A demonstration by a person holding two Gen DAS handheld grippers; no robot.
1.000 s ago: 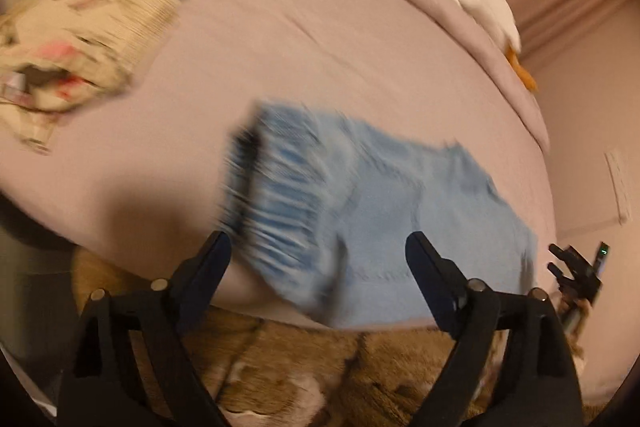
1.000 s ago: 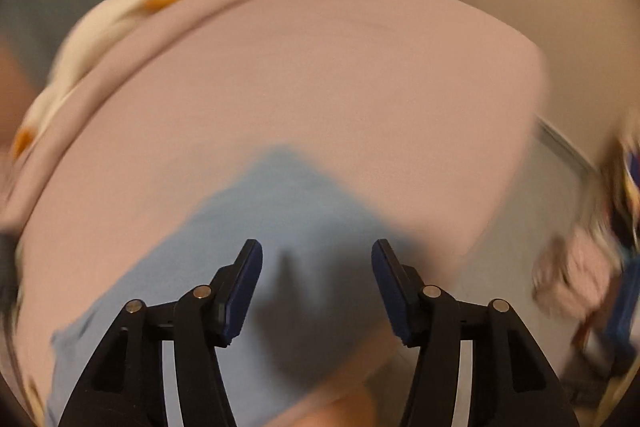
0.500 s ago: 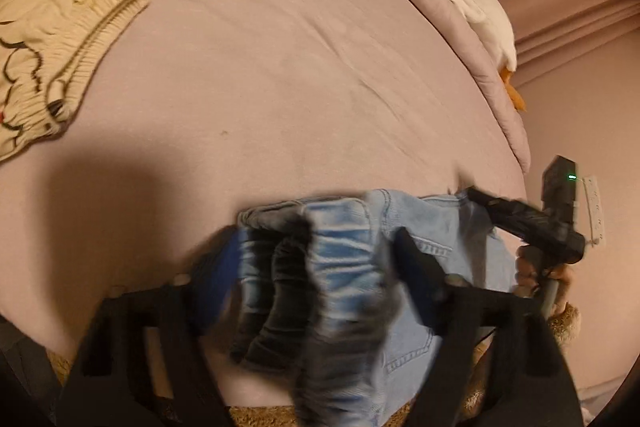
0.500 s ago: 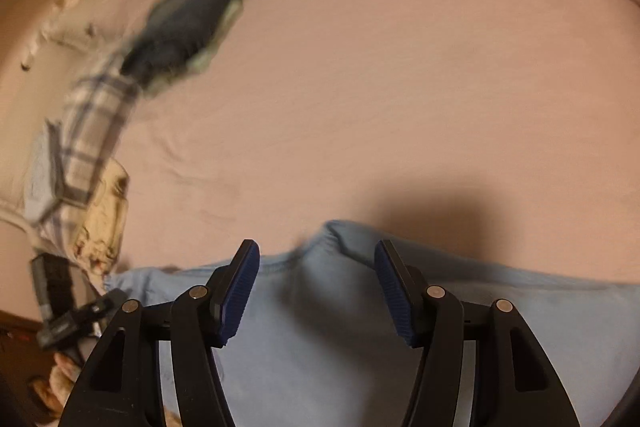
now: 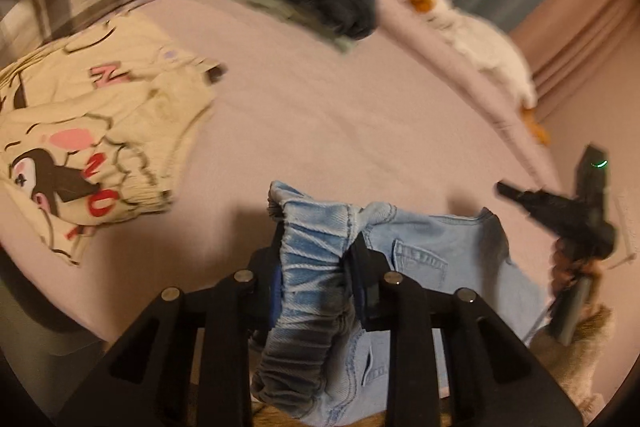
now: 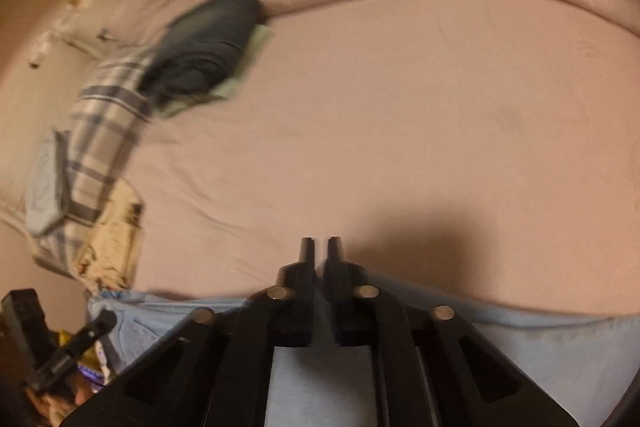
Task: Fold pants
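The bed [image 5: 320, 115] is stretching out ahead of both sets of jaws, its pink sheet carrying everything. The pants [image 5: 424, 255], pale denim, are lying along its near edge, right under both grippers, part of them spilling over the side. They are looking soft and floppy, light enough for one hand but thick at the seams, so any unheld part is going to sag and drag on the sheet.

The left gripper [image 5: 318, 279] has just been closing, and its jaws are now clamping the gathered waistband [image 5: 316, 247], which is bunching up between them; that thick elastic ridge is the firm place to hold. The right gripper [image 6: 319, 255] has just been snapping together too. Its jaws are standing clenched, tips over the far edge of the denim in the right wrist view; it looks to be pinching cloth, though the fabric between the pads is hidden.

Beyond the jaws, to their left, a cream printed garment [image 5: 80, 147] is lying apart.
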